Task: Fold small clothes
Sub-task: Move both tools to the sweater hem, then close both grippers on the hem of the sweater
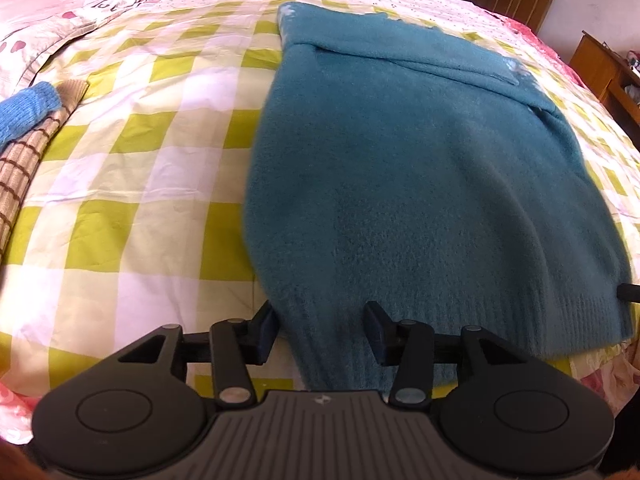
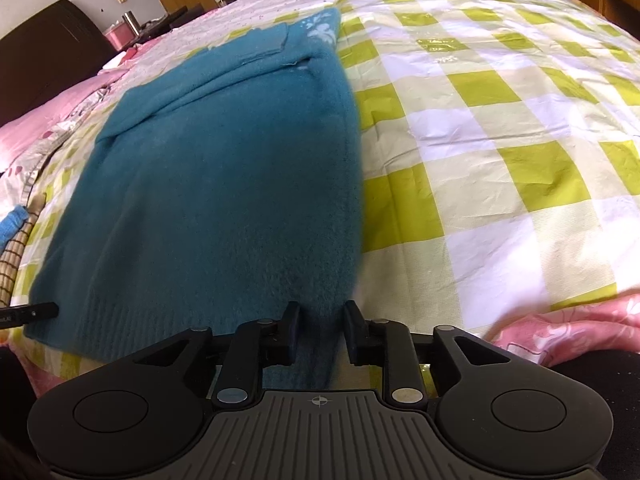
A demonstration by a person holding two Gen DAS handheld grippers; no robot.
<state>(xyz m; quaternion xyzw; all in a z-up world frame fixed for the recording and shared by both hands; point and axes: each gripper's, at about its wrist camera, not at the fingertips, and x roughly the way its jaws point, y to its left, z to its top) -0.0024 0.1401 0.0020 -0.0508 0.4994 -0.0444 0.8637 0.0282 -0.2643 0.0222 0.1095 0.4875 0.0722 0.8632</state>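
Note:
A teal knitted sweater (image 1: 420,184) lies flat on the green-and-white checked bed cover (image 1: 140,160), its sleeves folded across the far end and its ribbed hem nearest me. My left gripper (image 1: 321,330) stands open astride the hem's left corner, with fabric between the fingers and room around it. In the right wrist view the sweater (image 2: 224,184) fills the left half. My right gripper (image 2: 322,328) is open over the hem's right corner, and a strip of bed cover shows beside its right pad. The tip of each gripper shows at the edge of the other's view.
A blue knit piece (image 1: 24,112) and a beige checked cloth (image 1: 20,176) lie at the left edge of the bed. Pink bedding (image 1: 60,12) lies at the far left, with a dark headboard (image 2: 48,48) behind. Wooden furniture (image 1: 600,68) stands beyond the bed. Checked cover (image 2: 500,140) stretches right of the sweater.

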